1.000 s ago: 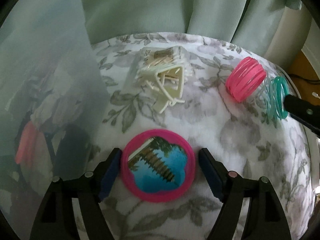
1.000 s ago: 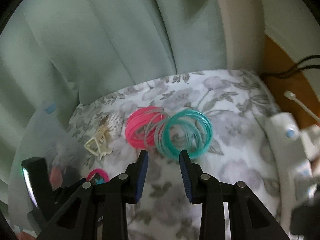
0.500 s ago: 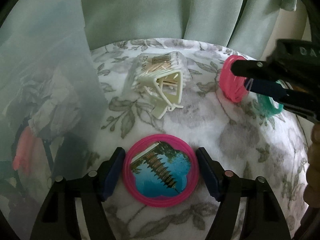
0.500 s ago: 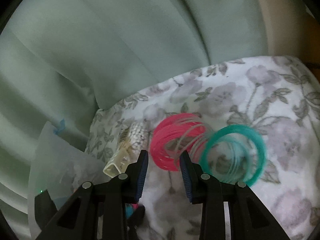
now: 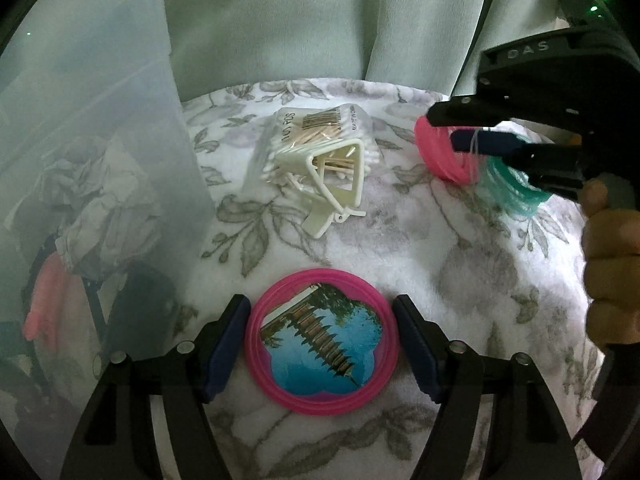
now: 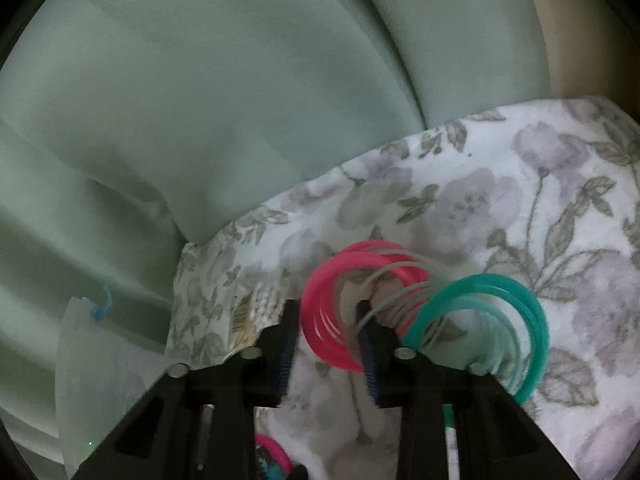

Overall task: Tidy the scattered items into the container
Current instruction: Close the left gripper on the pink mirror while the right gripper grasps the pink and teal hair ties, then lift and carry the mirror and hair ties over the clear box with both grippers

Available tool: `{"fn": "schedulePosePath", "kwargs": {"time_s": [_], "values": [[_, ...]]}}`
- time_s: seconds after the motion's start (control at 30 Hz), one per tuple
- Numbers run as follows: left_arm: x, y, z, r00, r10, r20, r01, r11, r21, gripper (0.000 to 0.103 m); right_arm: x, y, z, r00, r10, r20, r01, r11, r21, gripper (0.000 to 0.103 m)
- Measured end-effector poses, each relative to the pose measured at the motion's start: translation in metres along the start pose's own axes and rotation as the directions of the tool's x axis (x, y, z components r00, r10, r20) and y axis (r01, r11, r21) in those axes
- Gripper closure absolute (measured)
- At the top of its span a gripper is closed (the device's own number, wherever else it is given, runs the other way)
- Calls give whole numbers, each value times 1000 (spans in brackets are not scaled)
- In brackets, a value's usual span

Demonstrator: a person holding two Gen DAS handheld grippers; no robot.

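Note:
A pink round disc (image 5: 322, 346) with a pagoda picture lies flat on the floral cloth. It sits between the pads of my open left gripper (image 5: 320, 308), its rim very near both pads. A coil spring with a pink end (image 6: 320, 320) and a teal end (image 6: 500, 320) lies at the right. My right gripper (image 6: 327, 316) is open, with its fingers straddling the pink coils. The left wrist view shows the same right gripper (image 5: 452, 132) reaching in over the spring's pink end (image 5: 440, 156). A translucent plastic container (image 5: 100, 140) stands at the left.
A pack of cotton swabs (image 5: 320, 132) and a white claw hair clip (image 5: 332, 188) lie mid-cloth beside the container wall. A hand (image 5: 608, 248) holds the right gripper at the right edge. Green curtain (image 6: 200, 120) hangs behind the cloth.
My right gripper has moved forward and down onto the spring, so the pink coils now sit between its fingers. My left gripper has crept slightly closer over the disc.

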State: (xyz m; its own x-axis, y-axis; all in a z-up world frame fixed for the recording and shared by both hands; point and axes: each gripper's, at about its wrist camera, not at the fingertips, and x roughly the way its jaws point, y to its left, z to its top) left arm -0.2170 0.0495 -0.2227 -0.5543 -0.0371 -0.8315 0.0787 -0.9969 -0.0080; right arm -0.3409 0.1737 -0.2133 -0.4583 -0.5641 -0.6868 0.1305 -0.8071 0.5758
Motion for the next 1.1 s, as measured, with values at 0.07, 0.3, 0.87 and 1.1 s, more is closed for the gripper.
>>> {"fn": "schedulePosePath", "kwargs": {"time_s": [0.07, 0.3, 0.87, 1.1], "values": [[0, 0, 0, 1000, 1, -1, -1, 1000, -5, 29, -6, 0, 1, 1000, 5, 10, -5, 1000, -1, 86], [-6, -1, -3, 1000, 1, -17, -1, 1000, -4, 29, -54, -13, -17, 995, 22, 93, -25, 999, 34, 93], [-95, -22, -10, 998, -41, 53, 39, 999, 35, 29, -186, -4, -88, 967, 79, 242, -100, 992, 78, 95], [-156, -18, -2, 987, -43, 156, 39, 999, 28, 29, -245, 14, -107, 935, 134, 329, -160, 986, 55, 95]]}}
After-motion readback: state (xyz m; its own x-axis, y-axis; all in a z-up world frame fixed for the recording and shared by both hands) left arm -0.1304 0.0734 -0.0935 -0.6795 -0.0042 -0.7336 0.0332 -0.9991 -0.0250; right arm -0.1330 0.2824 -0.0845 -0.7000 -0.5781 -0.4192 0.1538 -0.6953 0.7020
